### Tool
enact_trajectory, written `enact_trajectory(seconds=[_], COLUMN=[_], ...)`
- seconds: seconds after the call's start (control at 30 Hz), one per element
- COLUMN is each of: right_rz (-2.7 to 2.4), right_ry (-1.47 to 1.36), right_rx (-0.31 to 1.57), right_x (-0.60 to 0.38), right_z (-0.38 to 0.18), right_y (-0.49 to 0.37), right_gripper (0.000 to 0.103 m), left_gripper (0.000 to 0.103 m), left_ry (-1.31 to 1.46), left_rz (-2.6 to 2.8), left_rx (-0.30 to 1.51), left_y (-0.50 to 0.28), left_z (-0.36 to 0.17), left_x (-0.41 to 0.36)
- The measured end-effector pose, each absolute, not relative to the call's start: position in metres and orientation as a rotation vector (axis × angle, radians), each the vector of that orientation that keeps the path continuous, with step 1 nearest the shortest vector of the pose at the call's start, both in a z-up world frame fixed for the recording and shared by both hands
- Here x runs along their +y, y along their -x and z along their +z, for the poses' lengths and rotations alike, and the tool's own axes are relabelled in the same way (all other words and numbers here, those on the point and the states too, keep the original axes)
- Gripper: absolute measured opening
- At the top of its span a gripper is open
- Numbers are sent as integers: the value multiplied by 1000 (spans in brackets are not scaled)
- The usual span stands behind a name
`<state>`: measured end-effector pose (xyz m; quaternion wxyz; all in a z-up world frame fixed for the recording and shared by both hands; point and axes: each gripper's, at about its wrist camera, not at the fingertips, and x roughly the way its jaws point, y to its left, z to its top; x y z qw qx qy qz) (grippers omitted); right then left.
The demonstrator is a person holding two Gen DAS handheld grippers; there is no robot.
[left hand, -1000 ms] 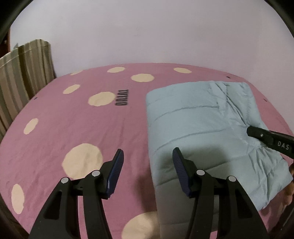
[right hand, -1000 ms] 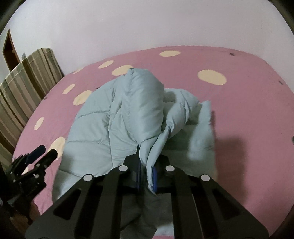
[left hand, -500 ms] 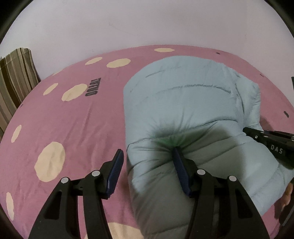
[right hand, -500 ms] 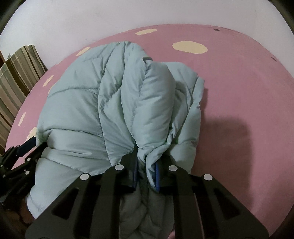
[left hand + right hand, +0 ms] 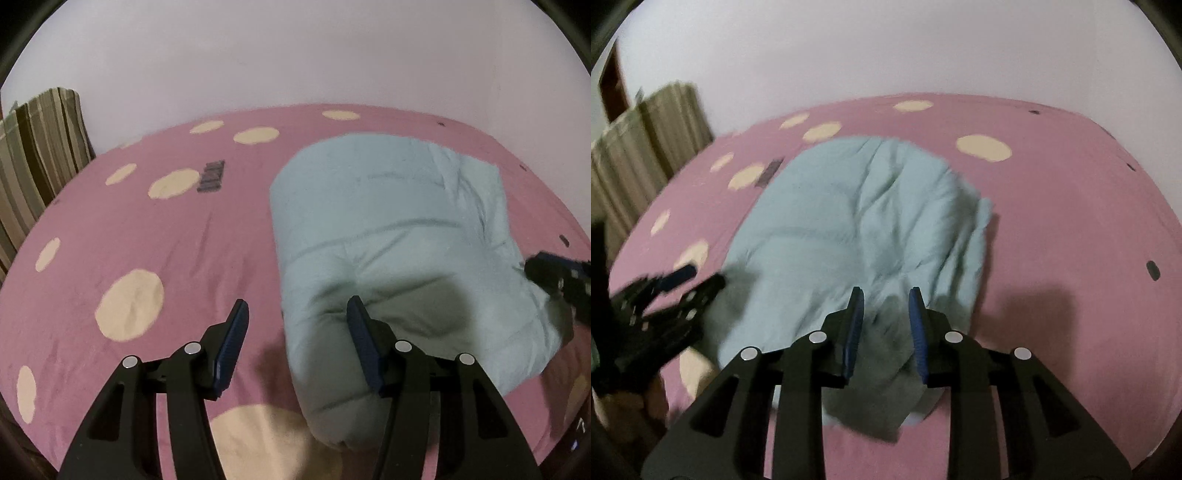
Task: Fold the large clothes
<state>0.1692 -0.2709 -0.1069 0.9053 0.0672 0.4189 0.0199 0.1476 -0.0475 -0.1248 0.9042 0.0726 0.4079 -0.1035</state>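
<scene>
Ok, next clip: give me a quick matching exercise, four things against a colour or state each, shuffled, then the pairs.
Things:
1. jacket
2. bedspread
3. left gripper
4. curtain

Colour or state:
A. striped brown and green
B. pale blue, lying in a folded heap
C. open, holding nothing
D. pink with cream dots

Pairs: 1-B, 2-D, 3-C, 4-A

My left gripper (image 5: 295,341) has bare pink bedspread (image 5: 155,251) ahead and to its left; the puffy blue jacket (image 5: 388,240) bulks against its right finger. Striped curtain (image 5: 37,158) bounds the far left. My right gripper (image 5: 884,325) has jacket (image 5: 857,221) ahead, bare bedspread (image 5: 1071,229) rightward.
</scene>
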Motion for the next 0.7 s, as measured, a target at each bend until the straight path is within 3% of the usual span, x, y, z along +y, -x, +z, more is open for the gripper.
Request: enact_trajectory(seconds=[0.27, 0.5, 0.7], right_rz=[19, 23, 12], right_ry=[-113, -129, -113], right_rx=[966, 910, 841], right_x=[-268, -272, -288], right_z=[-172, -122, -89], right_y=[-184, -178, -237], right_gripper=[26, 26, 29], left_gripper=[57, 55, 55], left_ry=[-196, -183, -198], left_rz=[-235, -232, -238], left_rx=[872, 814, 814], left_y=[-153, -155, -208], left_z=[-156, -110, -101], left_x=[-58, -48, -63])
